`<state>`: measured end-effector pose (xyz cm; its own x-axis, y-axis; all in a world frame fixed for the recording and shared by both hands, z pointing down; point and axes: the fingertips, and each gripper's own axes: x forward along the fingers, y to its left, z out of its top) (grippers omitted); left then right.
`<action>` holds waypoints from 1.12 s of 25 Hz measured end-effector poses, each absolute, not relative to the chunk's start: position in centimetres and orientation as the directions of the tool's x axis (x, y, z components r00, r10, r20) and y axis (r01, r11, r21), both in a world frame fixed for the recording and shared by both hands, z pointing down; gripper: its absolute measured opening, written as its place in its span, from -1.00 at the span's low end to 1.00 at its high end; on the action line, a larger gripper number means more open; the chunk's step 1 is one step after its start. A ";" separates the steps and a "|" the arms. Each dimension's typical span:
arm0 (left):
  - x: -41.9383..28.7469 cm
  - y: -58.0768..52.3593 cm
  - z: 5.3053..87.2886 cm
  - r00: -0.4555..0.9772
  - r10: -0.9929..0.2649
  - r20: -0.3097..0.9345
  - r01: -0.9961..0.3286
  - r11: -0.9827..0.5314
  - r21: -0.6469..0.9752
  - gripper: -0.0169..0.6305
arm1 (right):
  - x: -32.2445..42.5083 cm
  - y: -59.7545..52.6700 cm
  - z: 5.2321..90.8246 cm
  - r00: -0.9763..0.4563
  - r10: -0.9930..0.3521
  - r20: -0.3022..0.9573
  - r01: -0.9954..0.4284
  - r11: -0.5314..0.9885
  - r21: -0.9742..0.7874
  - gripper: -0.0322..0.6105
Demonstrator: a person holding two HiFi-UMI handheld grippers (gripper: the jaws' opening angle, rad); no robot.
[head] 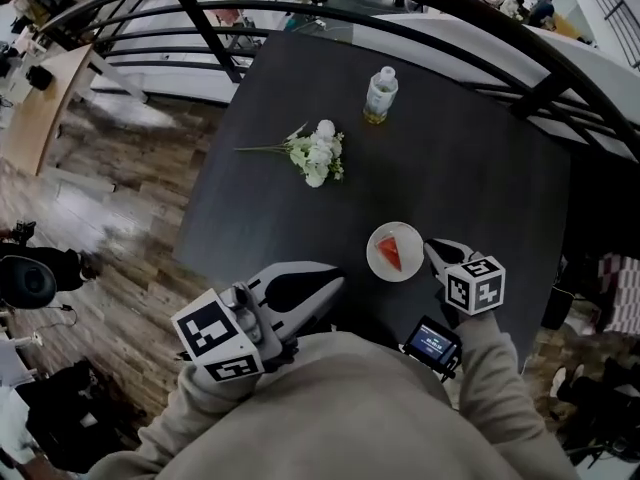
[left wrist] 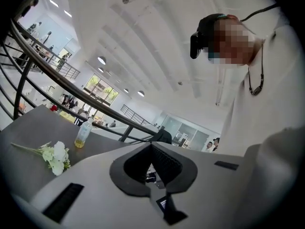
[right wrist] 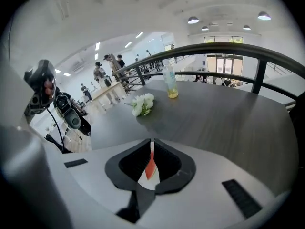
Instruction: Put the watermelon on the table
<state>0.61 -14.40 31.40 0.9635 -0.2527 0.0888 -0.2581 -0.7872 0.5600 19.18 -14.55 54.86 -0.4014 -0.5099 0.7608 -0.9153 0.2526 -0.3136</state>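
Watermelon [head: 391, 252] slice: lies on a white plate [head: 374, 267], and the plate sits flat on the dark surface [head: 470, 168], just left of the right claw [head: 432, 250] tip in the head view.

Right claw: jaws stand together down to a thin slit, with nothing gripped. Through the slit I see the red slice and plate rim beyond and below the tips.

Left claw [head: 336, 282]: jaws meet at the tips, empty, held close to the person's chest. The plate is just ahead and to its right, apart from it.

Progress (my judgement): placement looks done, since the slice rests on the surface and no claw is on it. All that is left is to clear both claws away.

Writing:
- The bottle [head: 380, 95], far ahead of both claws, has a label too small to read.
- The flowers [head: 318, 154] ahead of the left claw carry no tag.
- The small screen [head: 432, 340] behind the right claw glows but is unreadable.
- The marker cubes show only black-and-white squares.
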 end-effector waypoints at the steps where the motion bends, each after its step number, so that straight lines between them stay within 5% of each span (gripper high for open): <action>1: 1.1 -14.6 30.9 0.967 -0.243 0.081 -0.247 -0.795 0.554 -0.93 | 19.6 -14.6 54.1 -0.402 -0.531 0.746 -0.915 0.241 -0.322 -0.80; 16: 7.0 -15.3 27.1 0.997 -0.071 0.010 -0.066 -0.863 0.500 -0.93 | 22.1 -13.1 42.9 -0.415 -0.747 0.519 -0.895 0.231 -0.383 -0.85; 28: 10.4 -15.3 24.5 0.999 0.033 -0.038 0.046 -0.901 0.432 -0.93 | 21.4 -10.8 29.0 -0.444 -0.855 0.268 -0.893 0.397 -0.212 -0.86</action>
